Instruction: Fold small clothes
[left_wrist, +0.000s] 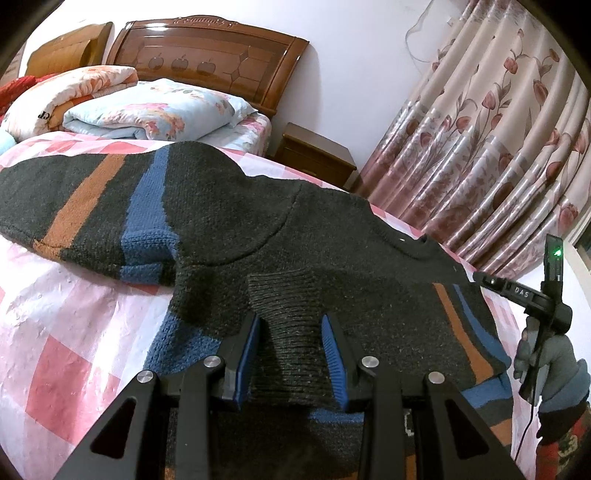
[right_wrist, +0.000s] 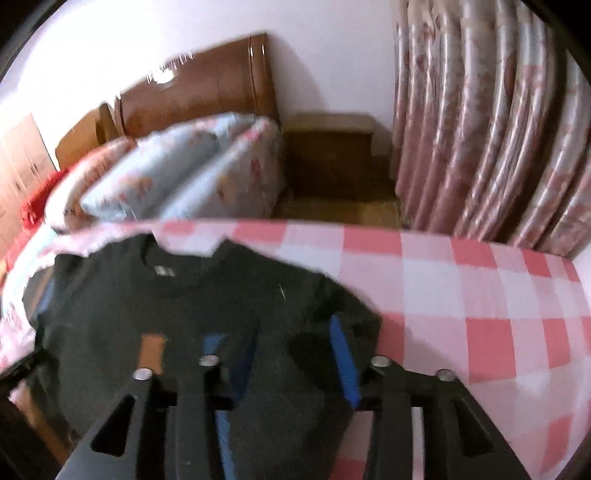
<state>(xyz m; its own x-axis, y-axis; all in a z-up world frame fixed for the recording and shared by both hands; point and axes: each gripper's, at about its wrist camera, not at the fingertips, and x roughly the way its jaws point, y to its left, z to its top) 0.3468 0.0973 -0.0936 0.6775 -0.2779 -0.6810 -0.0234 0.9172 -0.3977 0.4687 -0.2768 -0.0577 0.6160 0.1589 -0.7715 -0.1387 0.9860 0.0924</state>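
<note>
Charcoal knit sweater (left_wrist: 229, 218) with orange and blue stripes lies spread flat on the bed, over a pink-and-white checked sheet (left_wrist: 74, 332). Its neckline reaches toward the far edge of the mattress, and in the right wrist view a broad stretch of bare checked sheet (right_wrist: 480, 314) lies open to the right of the garment. One sleeve is folded in across the body, and its ribbed cuff (left_wrist: 291, 325) lies between the blue pads of the left gripper (left_wrist: 291, 328), whose jaws stand wide apart with the cuff loose between them. The knit is coarse and nubbly, the cuff finely ribbed, the sheet smooth and slightly wrinkled.

The right gripper (right_wrist: 295, 332) hovers over the sweater's right shoulder area near its edge, jaws also spread wide; the picture is blurred, and whether its tips touch the cloth cannot be told. From the left wrist view, the gloved right hand (left_wrist: 546, 369) holds its tool just beside the sweater's right edge.

Folded floral quilts (left_wrist: 155, 110) sit at the glossy wooden headboard (left_wrist: 210, 48). A wooden nightstand (left_wrist: 314, 151) and flowered curtains (left_wrist: 498, 129) stand beyond the bed.
</note>
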